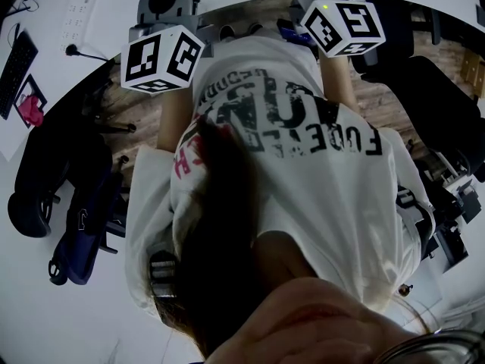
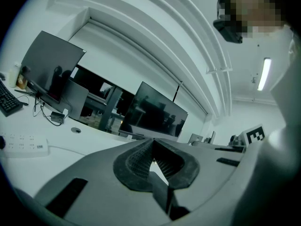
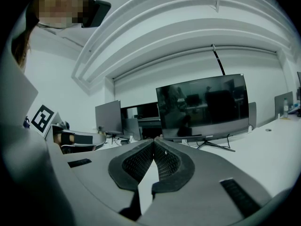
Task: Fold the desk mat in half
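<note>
No desk mat shows in any view. In the head view I look down on a person in a white printed T-shirt (image 1: 303,150). Both grippers are held out at the top of that frame, and their marker cubes show, the left one (image 1: 161,59) and the right one (image 1: 342,26); their jaws are cut off there. In the left gripper view the left gripper (image 2: 153,140) is shut, pads meeting at the tip with nothing between them. The right gripper (image 3: 154,141) is likewise shut and empty. Both point out level over a white desk (image 2: 70,147).
Dark monitors (image 2: 155,112) (image 3: 202,105) stand on the white desk, with a power strip (image 2: 23,145) and a keyboard (image 2: 8,100) at the left. Office chairs (image 1: 53,180) (image 1: 432,97) flank the person on a wooden floor (image 1: 144,116).
</note>
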### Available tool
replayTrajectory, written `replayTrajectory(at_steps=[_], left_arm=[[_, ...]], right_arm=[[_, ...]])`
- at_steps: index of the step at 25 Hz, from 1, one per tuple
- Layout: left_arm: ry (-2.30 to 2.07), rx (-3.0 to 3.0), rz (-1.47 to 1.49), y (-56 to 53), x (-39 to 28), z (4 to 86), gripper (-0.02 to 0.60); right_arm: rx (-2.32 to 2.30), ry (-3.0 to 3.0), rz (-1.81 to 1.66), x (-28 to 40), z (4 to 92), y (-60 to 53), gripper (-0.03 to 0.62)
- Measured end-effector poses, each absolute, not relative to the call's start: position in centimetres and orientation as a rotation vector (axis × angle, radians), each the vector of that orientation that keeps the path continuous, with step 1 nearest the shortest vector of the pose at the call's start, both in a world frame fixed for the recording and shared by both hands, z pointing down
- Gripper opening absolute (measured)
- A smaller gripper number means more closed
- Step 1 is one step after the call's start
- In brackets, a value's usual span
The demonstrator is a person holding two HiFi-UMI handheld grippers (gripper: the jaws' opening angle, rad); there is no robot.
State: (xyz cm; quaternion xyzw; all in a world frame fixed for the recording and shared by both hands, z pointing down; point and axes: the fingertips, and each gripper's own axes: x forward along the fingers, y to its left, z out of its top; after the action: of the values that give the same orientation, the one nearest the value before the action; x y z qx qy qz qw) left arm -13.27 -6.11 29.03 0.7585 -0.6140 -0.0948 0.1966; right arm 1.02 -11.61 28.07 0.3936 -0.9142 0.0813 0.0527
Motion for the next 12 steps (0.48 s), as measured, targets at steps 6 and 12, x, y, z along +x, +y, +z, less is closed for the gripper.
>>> replayTrajectory(at_steps=[6,12], left_arm=[[-1.723,2.119,-0.264,-5.93,-13.27,29.19,0.003],[-1.723,2.122,-0.26,-5.7,-13.06,29.18,0.003]], right_arm=[[1.196,-2.777,0.252,1.06,28.27,-11.39,0.0],[1.204,-2.777,0.251,1.35,28.22,-11.17,0.0]])
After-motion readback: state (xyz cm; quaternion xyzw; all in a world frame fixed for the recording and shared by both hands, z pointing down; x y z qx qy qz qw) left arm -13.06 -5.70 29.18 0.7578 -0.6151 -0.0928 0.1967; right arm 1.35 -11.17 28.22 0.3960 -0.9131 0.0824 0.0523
